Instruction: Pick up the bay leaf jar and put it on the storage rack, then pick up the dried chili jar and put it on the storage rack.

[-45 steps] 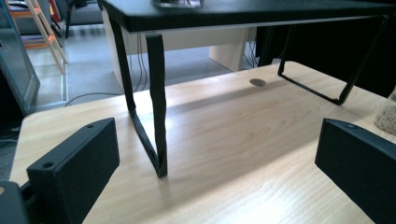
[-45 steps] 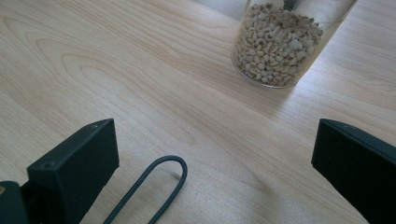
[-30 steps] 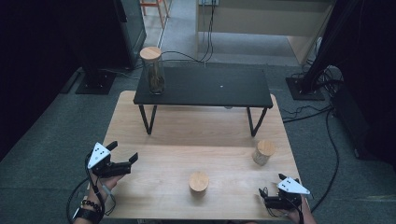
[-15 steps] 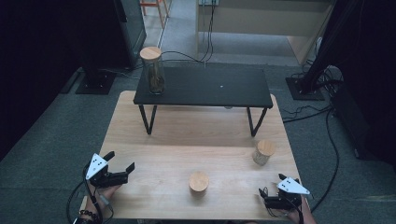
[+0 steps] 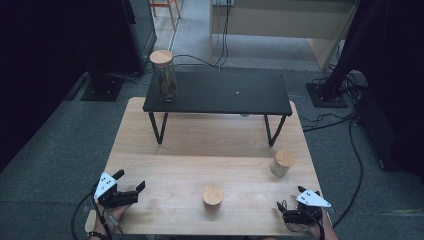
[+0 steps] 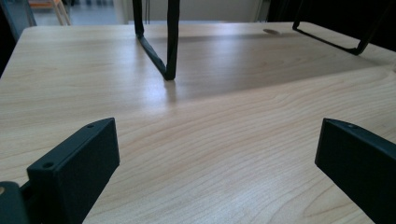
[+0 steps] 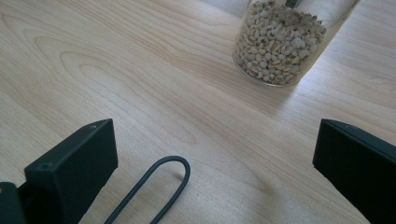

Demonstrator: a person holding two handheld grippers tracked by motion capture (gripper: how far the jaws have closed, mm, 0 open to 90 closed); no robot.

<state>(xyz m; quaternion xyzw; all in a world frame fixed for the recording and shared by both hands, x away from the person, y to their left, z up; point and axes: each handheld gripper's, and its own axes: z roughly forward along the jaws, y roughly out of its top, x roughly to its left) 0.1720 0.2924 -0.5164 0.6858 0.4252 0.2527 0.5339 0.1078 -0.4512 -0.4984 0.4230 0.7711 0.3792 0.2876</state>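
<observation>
Left gripper [image 5: 131,189]: lower left of the frame, fingers wide apart, holding nothing.
Right gripper [image 5: 281,206]: lower right, fingers spread, empty.
Glass jar of pale beans with a wooden lid [image 7: 285,39]: stood on the wooden worktop [image 5: 200,155], untouched.
Left to do: everything, likely.

I can read no text, label, brand, number or sign anywhere here: none on the jars, none on the wooden table, none on the black shelf, none on my own jaws or the grey plates above them.
</observation>
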